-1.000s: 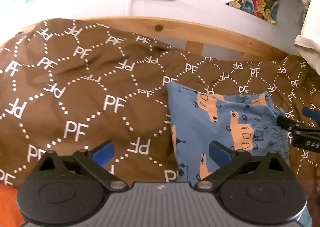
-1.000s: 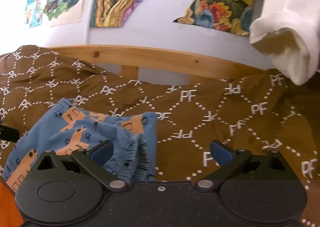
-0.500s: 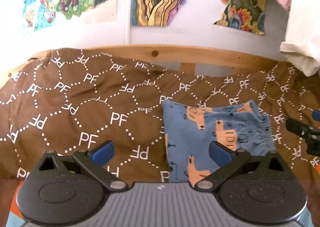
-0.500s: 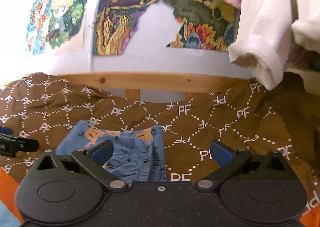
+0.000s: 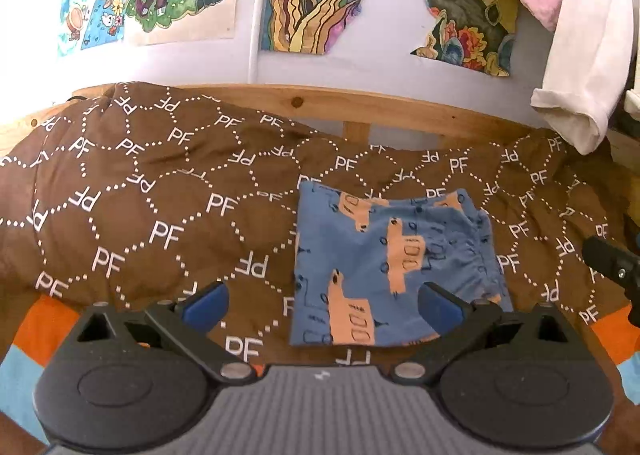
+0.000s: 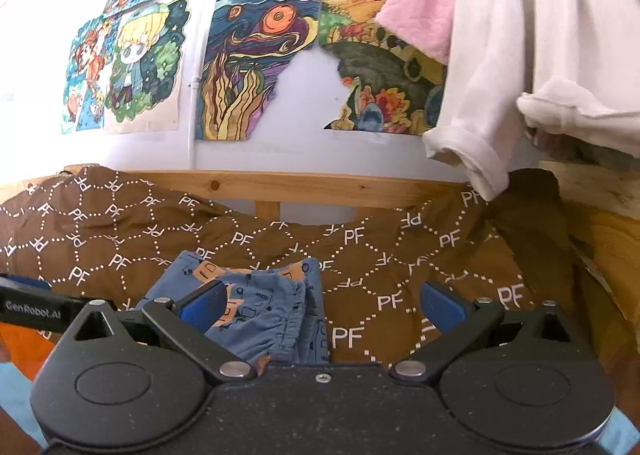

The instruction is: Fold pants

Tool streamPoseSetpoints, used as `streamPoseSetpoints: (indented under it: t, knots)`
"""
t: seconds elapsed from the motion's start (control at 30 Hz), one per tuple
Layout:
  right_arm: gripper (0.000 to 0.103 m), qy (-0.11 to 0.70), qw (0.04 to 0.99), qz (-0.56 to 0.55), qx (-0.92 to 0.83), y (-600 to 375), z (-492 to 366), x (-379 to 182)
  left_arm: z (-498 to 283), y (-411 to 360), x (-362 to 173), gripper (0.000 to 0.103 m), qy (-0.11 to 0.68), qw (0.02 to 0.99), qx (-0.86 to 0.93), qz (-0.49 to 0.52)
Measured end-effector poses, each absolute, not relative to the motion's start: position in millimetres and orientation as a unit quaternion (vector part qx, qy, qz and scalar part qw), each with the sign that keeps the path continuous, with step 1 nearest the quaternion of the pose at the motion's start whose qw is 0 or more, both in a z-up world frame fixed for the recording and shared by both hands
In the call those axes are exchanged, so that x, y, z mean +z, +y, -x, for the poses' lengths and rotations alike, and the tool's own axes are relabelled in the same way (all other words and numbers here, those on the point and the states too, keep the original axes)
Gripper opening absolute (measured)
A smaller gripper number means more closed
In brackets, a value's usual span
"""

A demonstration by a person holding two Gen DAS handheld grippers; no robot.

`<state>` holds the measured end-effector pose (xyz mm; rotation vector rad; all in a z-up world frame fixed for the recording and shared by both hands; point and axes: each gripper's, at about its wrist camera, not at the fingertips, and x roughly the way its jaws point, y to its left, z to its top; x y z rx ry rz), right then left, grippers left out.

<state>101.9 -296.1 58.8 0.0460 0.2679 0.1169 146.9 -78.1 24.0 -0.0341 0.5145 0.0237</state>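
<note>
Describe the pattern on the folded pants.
The pants are blue with orange vehicle shapes outlined in dark lines, clearest in the left wrist view.

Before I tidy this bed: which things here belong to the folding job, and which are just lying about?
Job: blue pants, folded on the brown blanket; left gripper and right gripper, jaws open.

Lying about: white garment, pink cloth, wall drawings.
</note>
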Motion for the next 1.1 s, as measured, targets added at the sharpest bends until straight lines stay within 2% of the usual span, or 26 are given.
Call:
streamPoseSetpoints:
  t: [0.4,0.83,1.1]
  knots:
    - [0.102,0.170,0.982,-0.053,0.061,-293,-61,44,-114,-66,14,0.103,0.273,0.961,0.032,0.034]
    - [0.102,0.177,0.980,-0.065,0.060,-279,-32,43,-81,-50,3,0.103,0.270,0.963,0.019,0.004]
    - [0.102,0.145,0.986,-0.056,0.057,-272,-16,38,-62,-48,0,0.103,0.259,0.965,0.022,-0.020]
